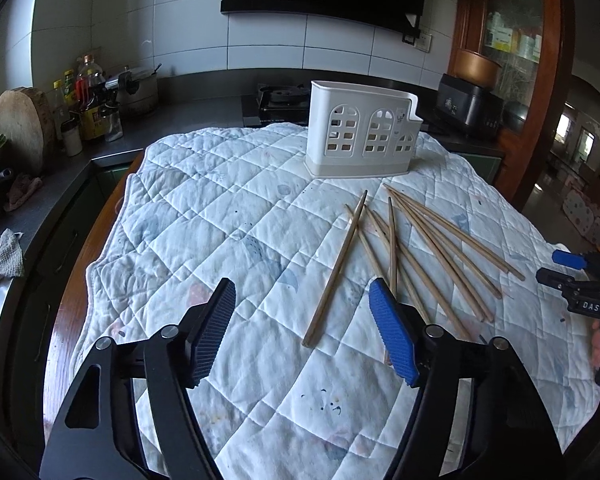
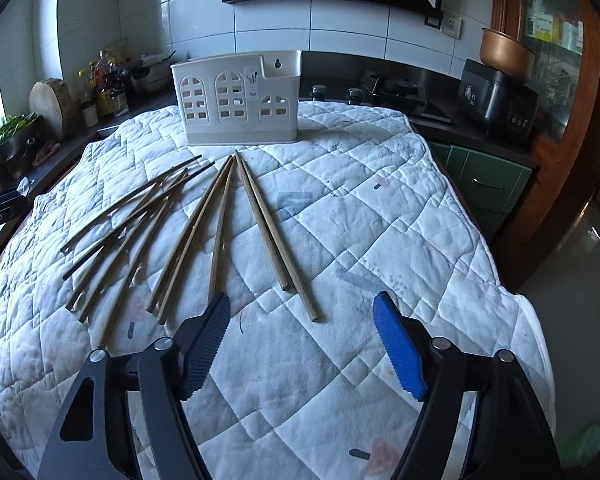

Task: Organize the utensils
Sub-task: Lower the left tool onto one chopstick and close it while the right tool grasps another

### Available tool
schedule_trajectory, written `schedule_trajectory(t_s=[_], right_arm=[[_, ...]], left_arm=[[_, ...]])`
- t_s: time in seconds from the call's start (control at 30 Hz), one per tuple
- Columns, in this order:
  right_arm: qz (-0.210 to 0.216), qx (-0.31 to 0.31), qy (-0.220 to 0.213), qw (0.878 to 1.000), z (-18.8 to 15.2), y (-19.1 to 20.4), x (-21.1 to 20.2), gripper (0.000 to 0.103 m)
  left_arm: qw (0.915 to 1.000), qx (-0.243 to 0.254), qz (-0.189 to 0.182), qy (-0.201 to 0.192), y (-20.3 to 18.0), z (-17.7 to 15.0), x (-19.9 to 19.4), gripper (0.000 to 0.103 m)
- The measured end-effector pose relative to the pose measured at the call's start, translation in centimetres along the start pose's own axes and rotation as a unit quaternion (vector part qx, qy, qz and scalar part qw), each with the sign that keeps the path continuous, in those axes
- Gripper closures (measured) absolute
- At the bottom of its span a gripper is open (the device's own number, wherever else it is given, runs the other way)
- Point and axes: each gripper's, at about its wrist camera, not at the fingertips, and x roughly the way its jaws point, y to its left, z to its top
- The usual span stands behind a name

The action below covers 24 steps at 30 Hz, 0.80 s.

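Cool, dim daylight enters from the sides – the centre stays sharp, with soft shadows – while fisheye distortion bends and darkens the edges.

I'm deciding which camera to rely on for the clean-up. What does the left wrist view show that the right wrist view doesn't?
Only the left wrist view: the right tool and a hand at the frame's right edge, plus a grey rag at the counter edge.
Only the right wrist view: green cabinet drawers and the holder's keyhole hanging slot.
Both: the white utensil holder, loose chopsticks on the quilted cloth, and each view's own tool open with nothing between the pads.
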Motion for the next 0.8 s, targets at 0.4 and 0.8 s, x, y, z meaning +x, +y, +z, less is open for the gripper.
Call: schedule_trajectory(t_s=[0.4,0.8], right_arm=[[0.039,-0.058,0.053,0.996,3.4,-0.8,4.6,0.078],[0.041,-0.132,0.078,0.987,3.8,0.5,6.7,0.09]], left_arm=[[0.9985,0.01,-0.031,0.044,-0.2,0.7,4.5,0.063],[0.9967,0.022,-0.044,0.065,-0.7,1.0,6.7,0.065]])
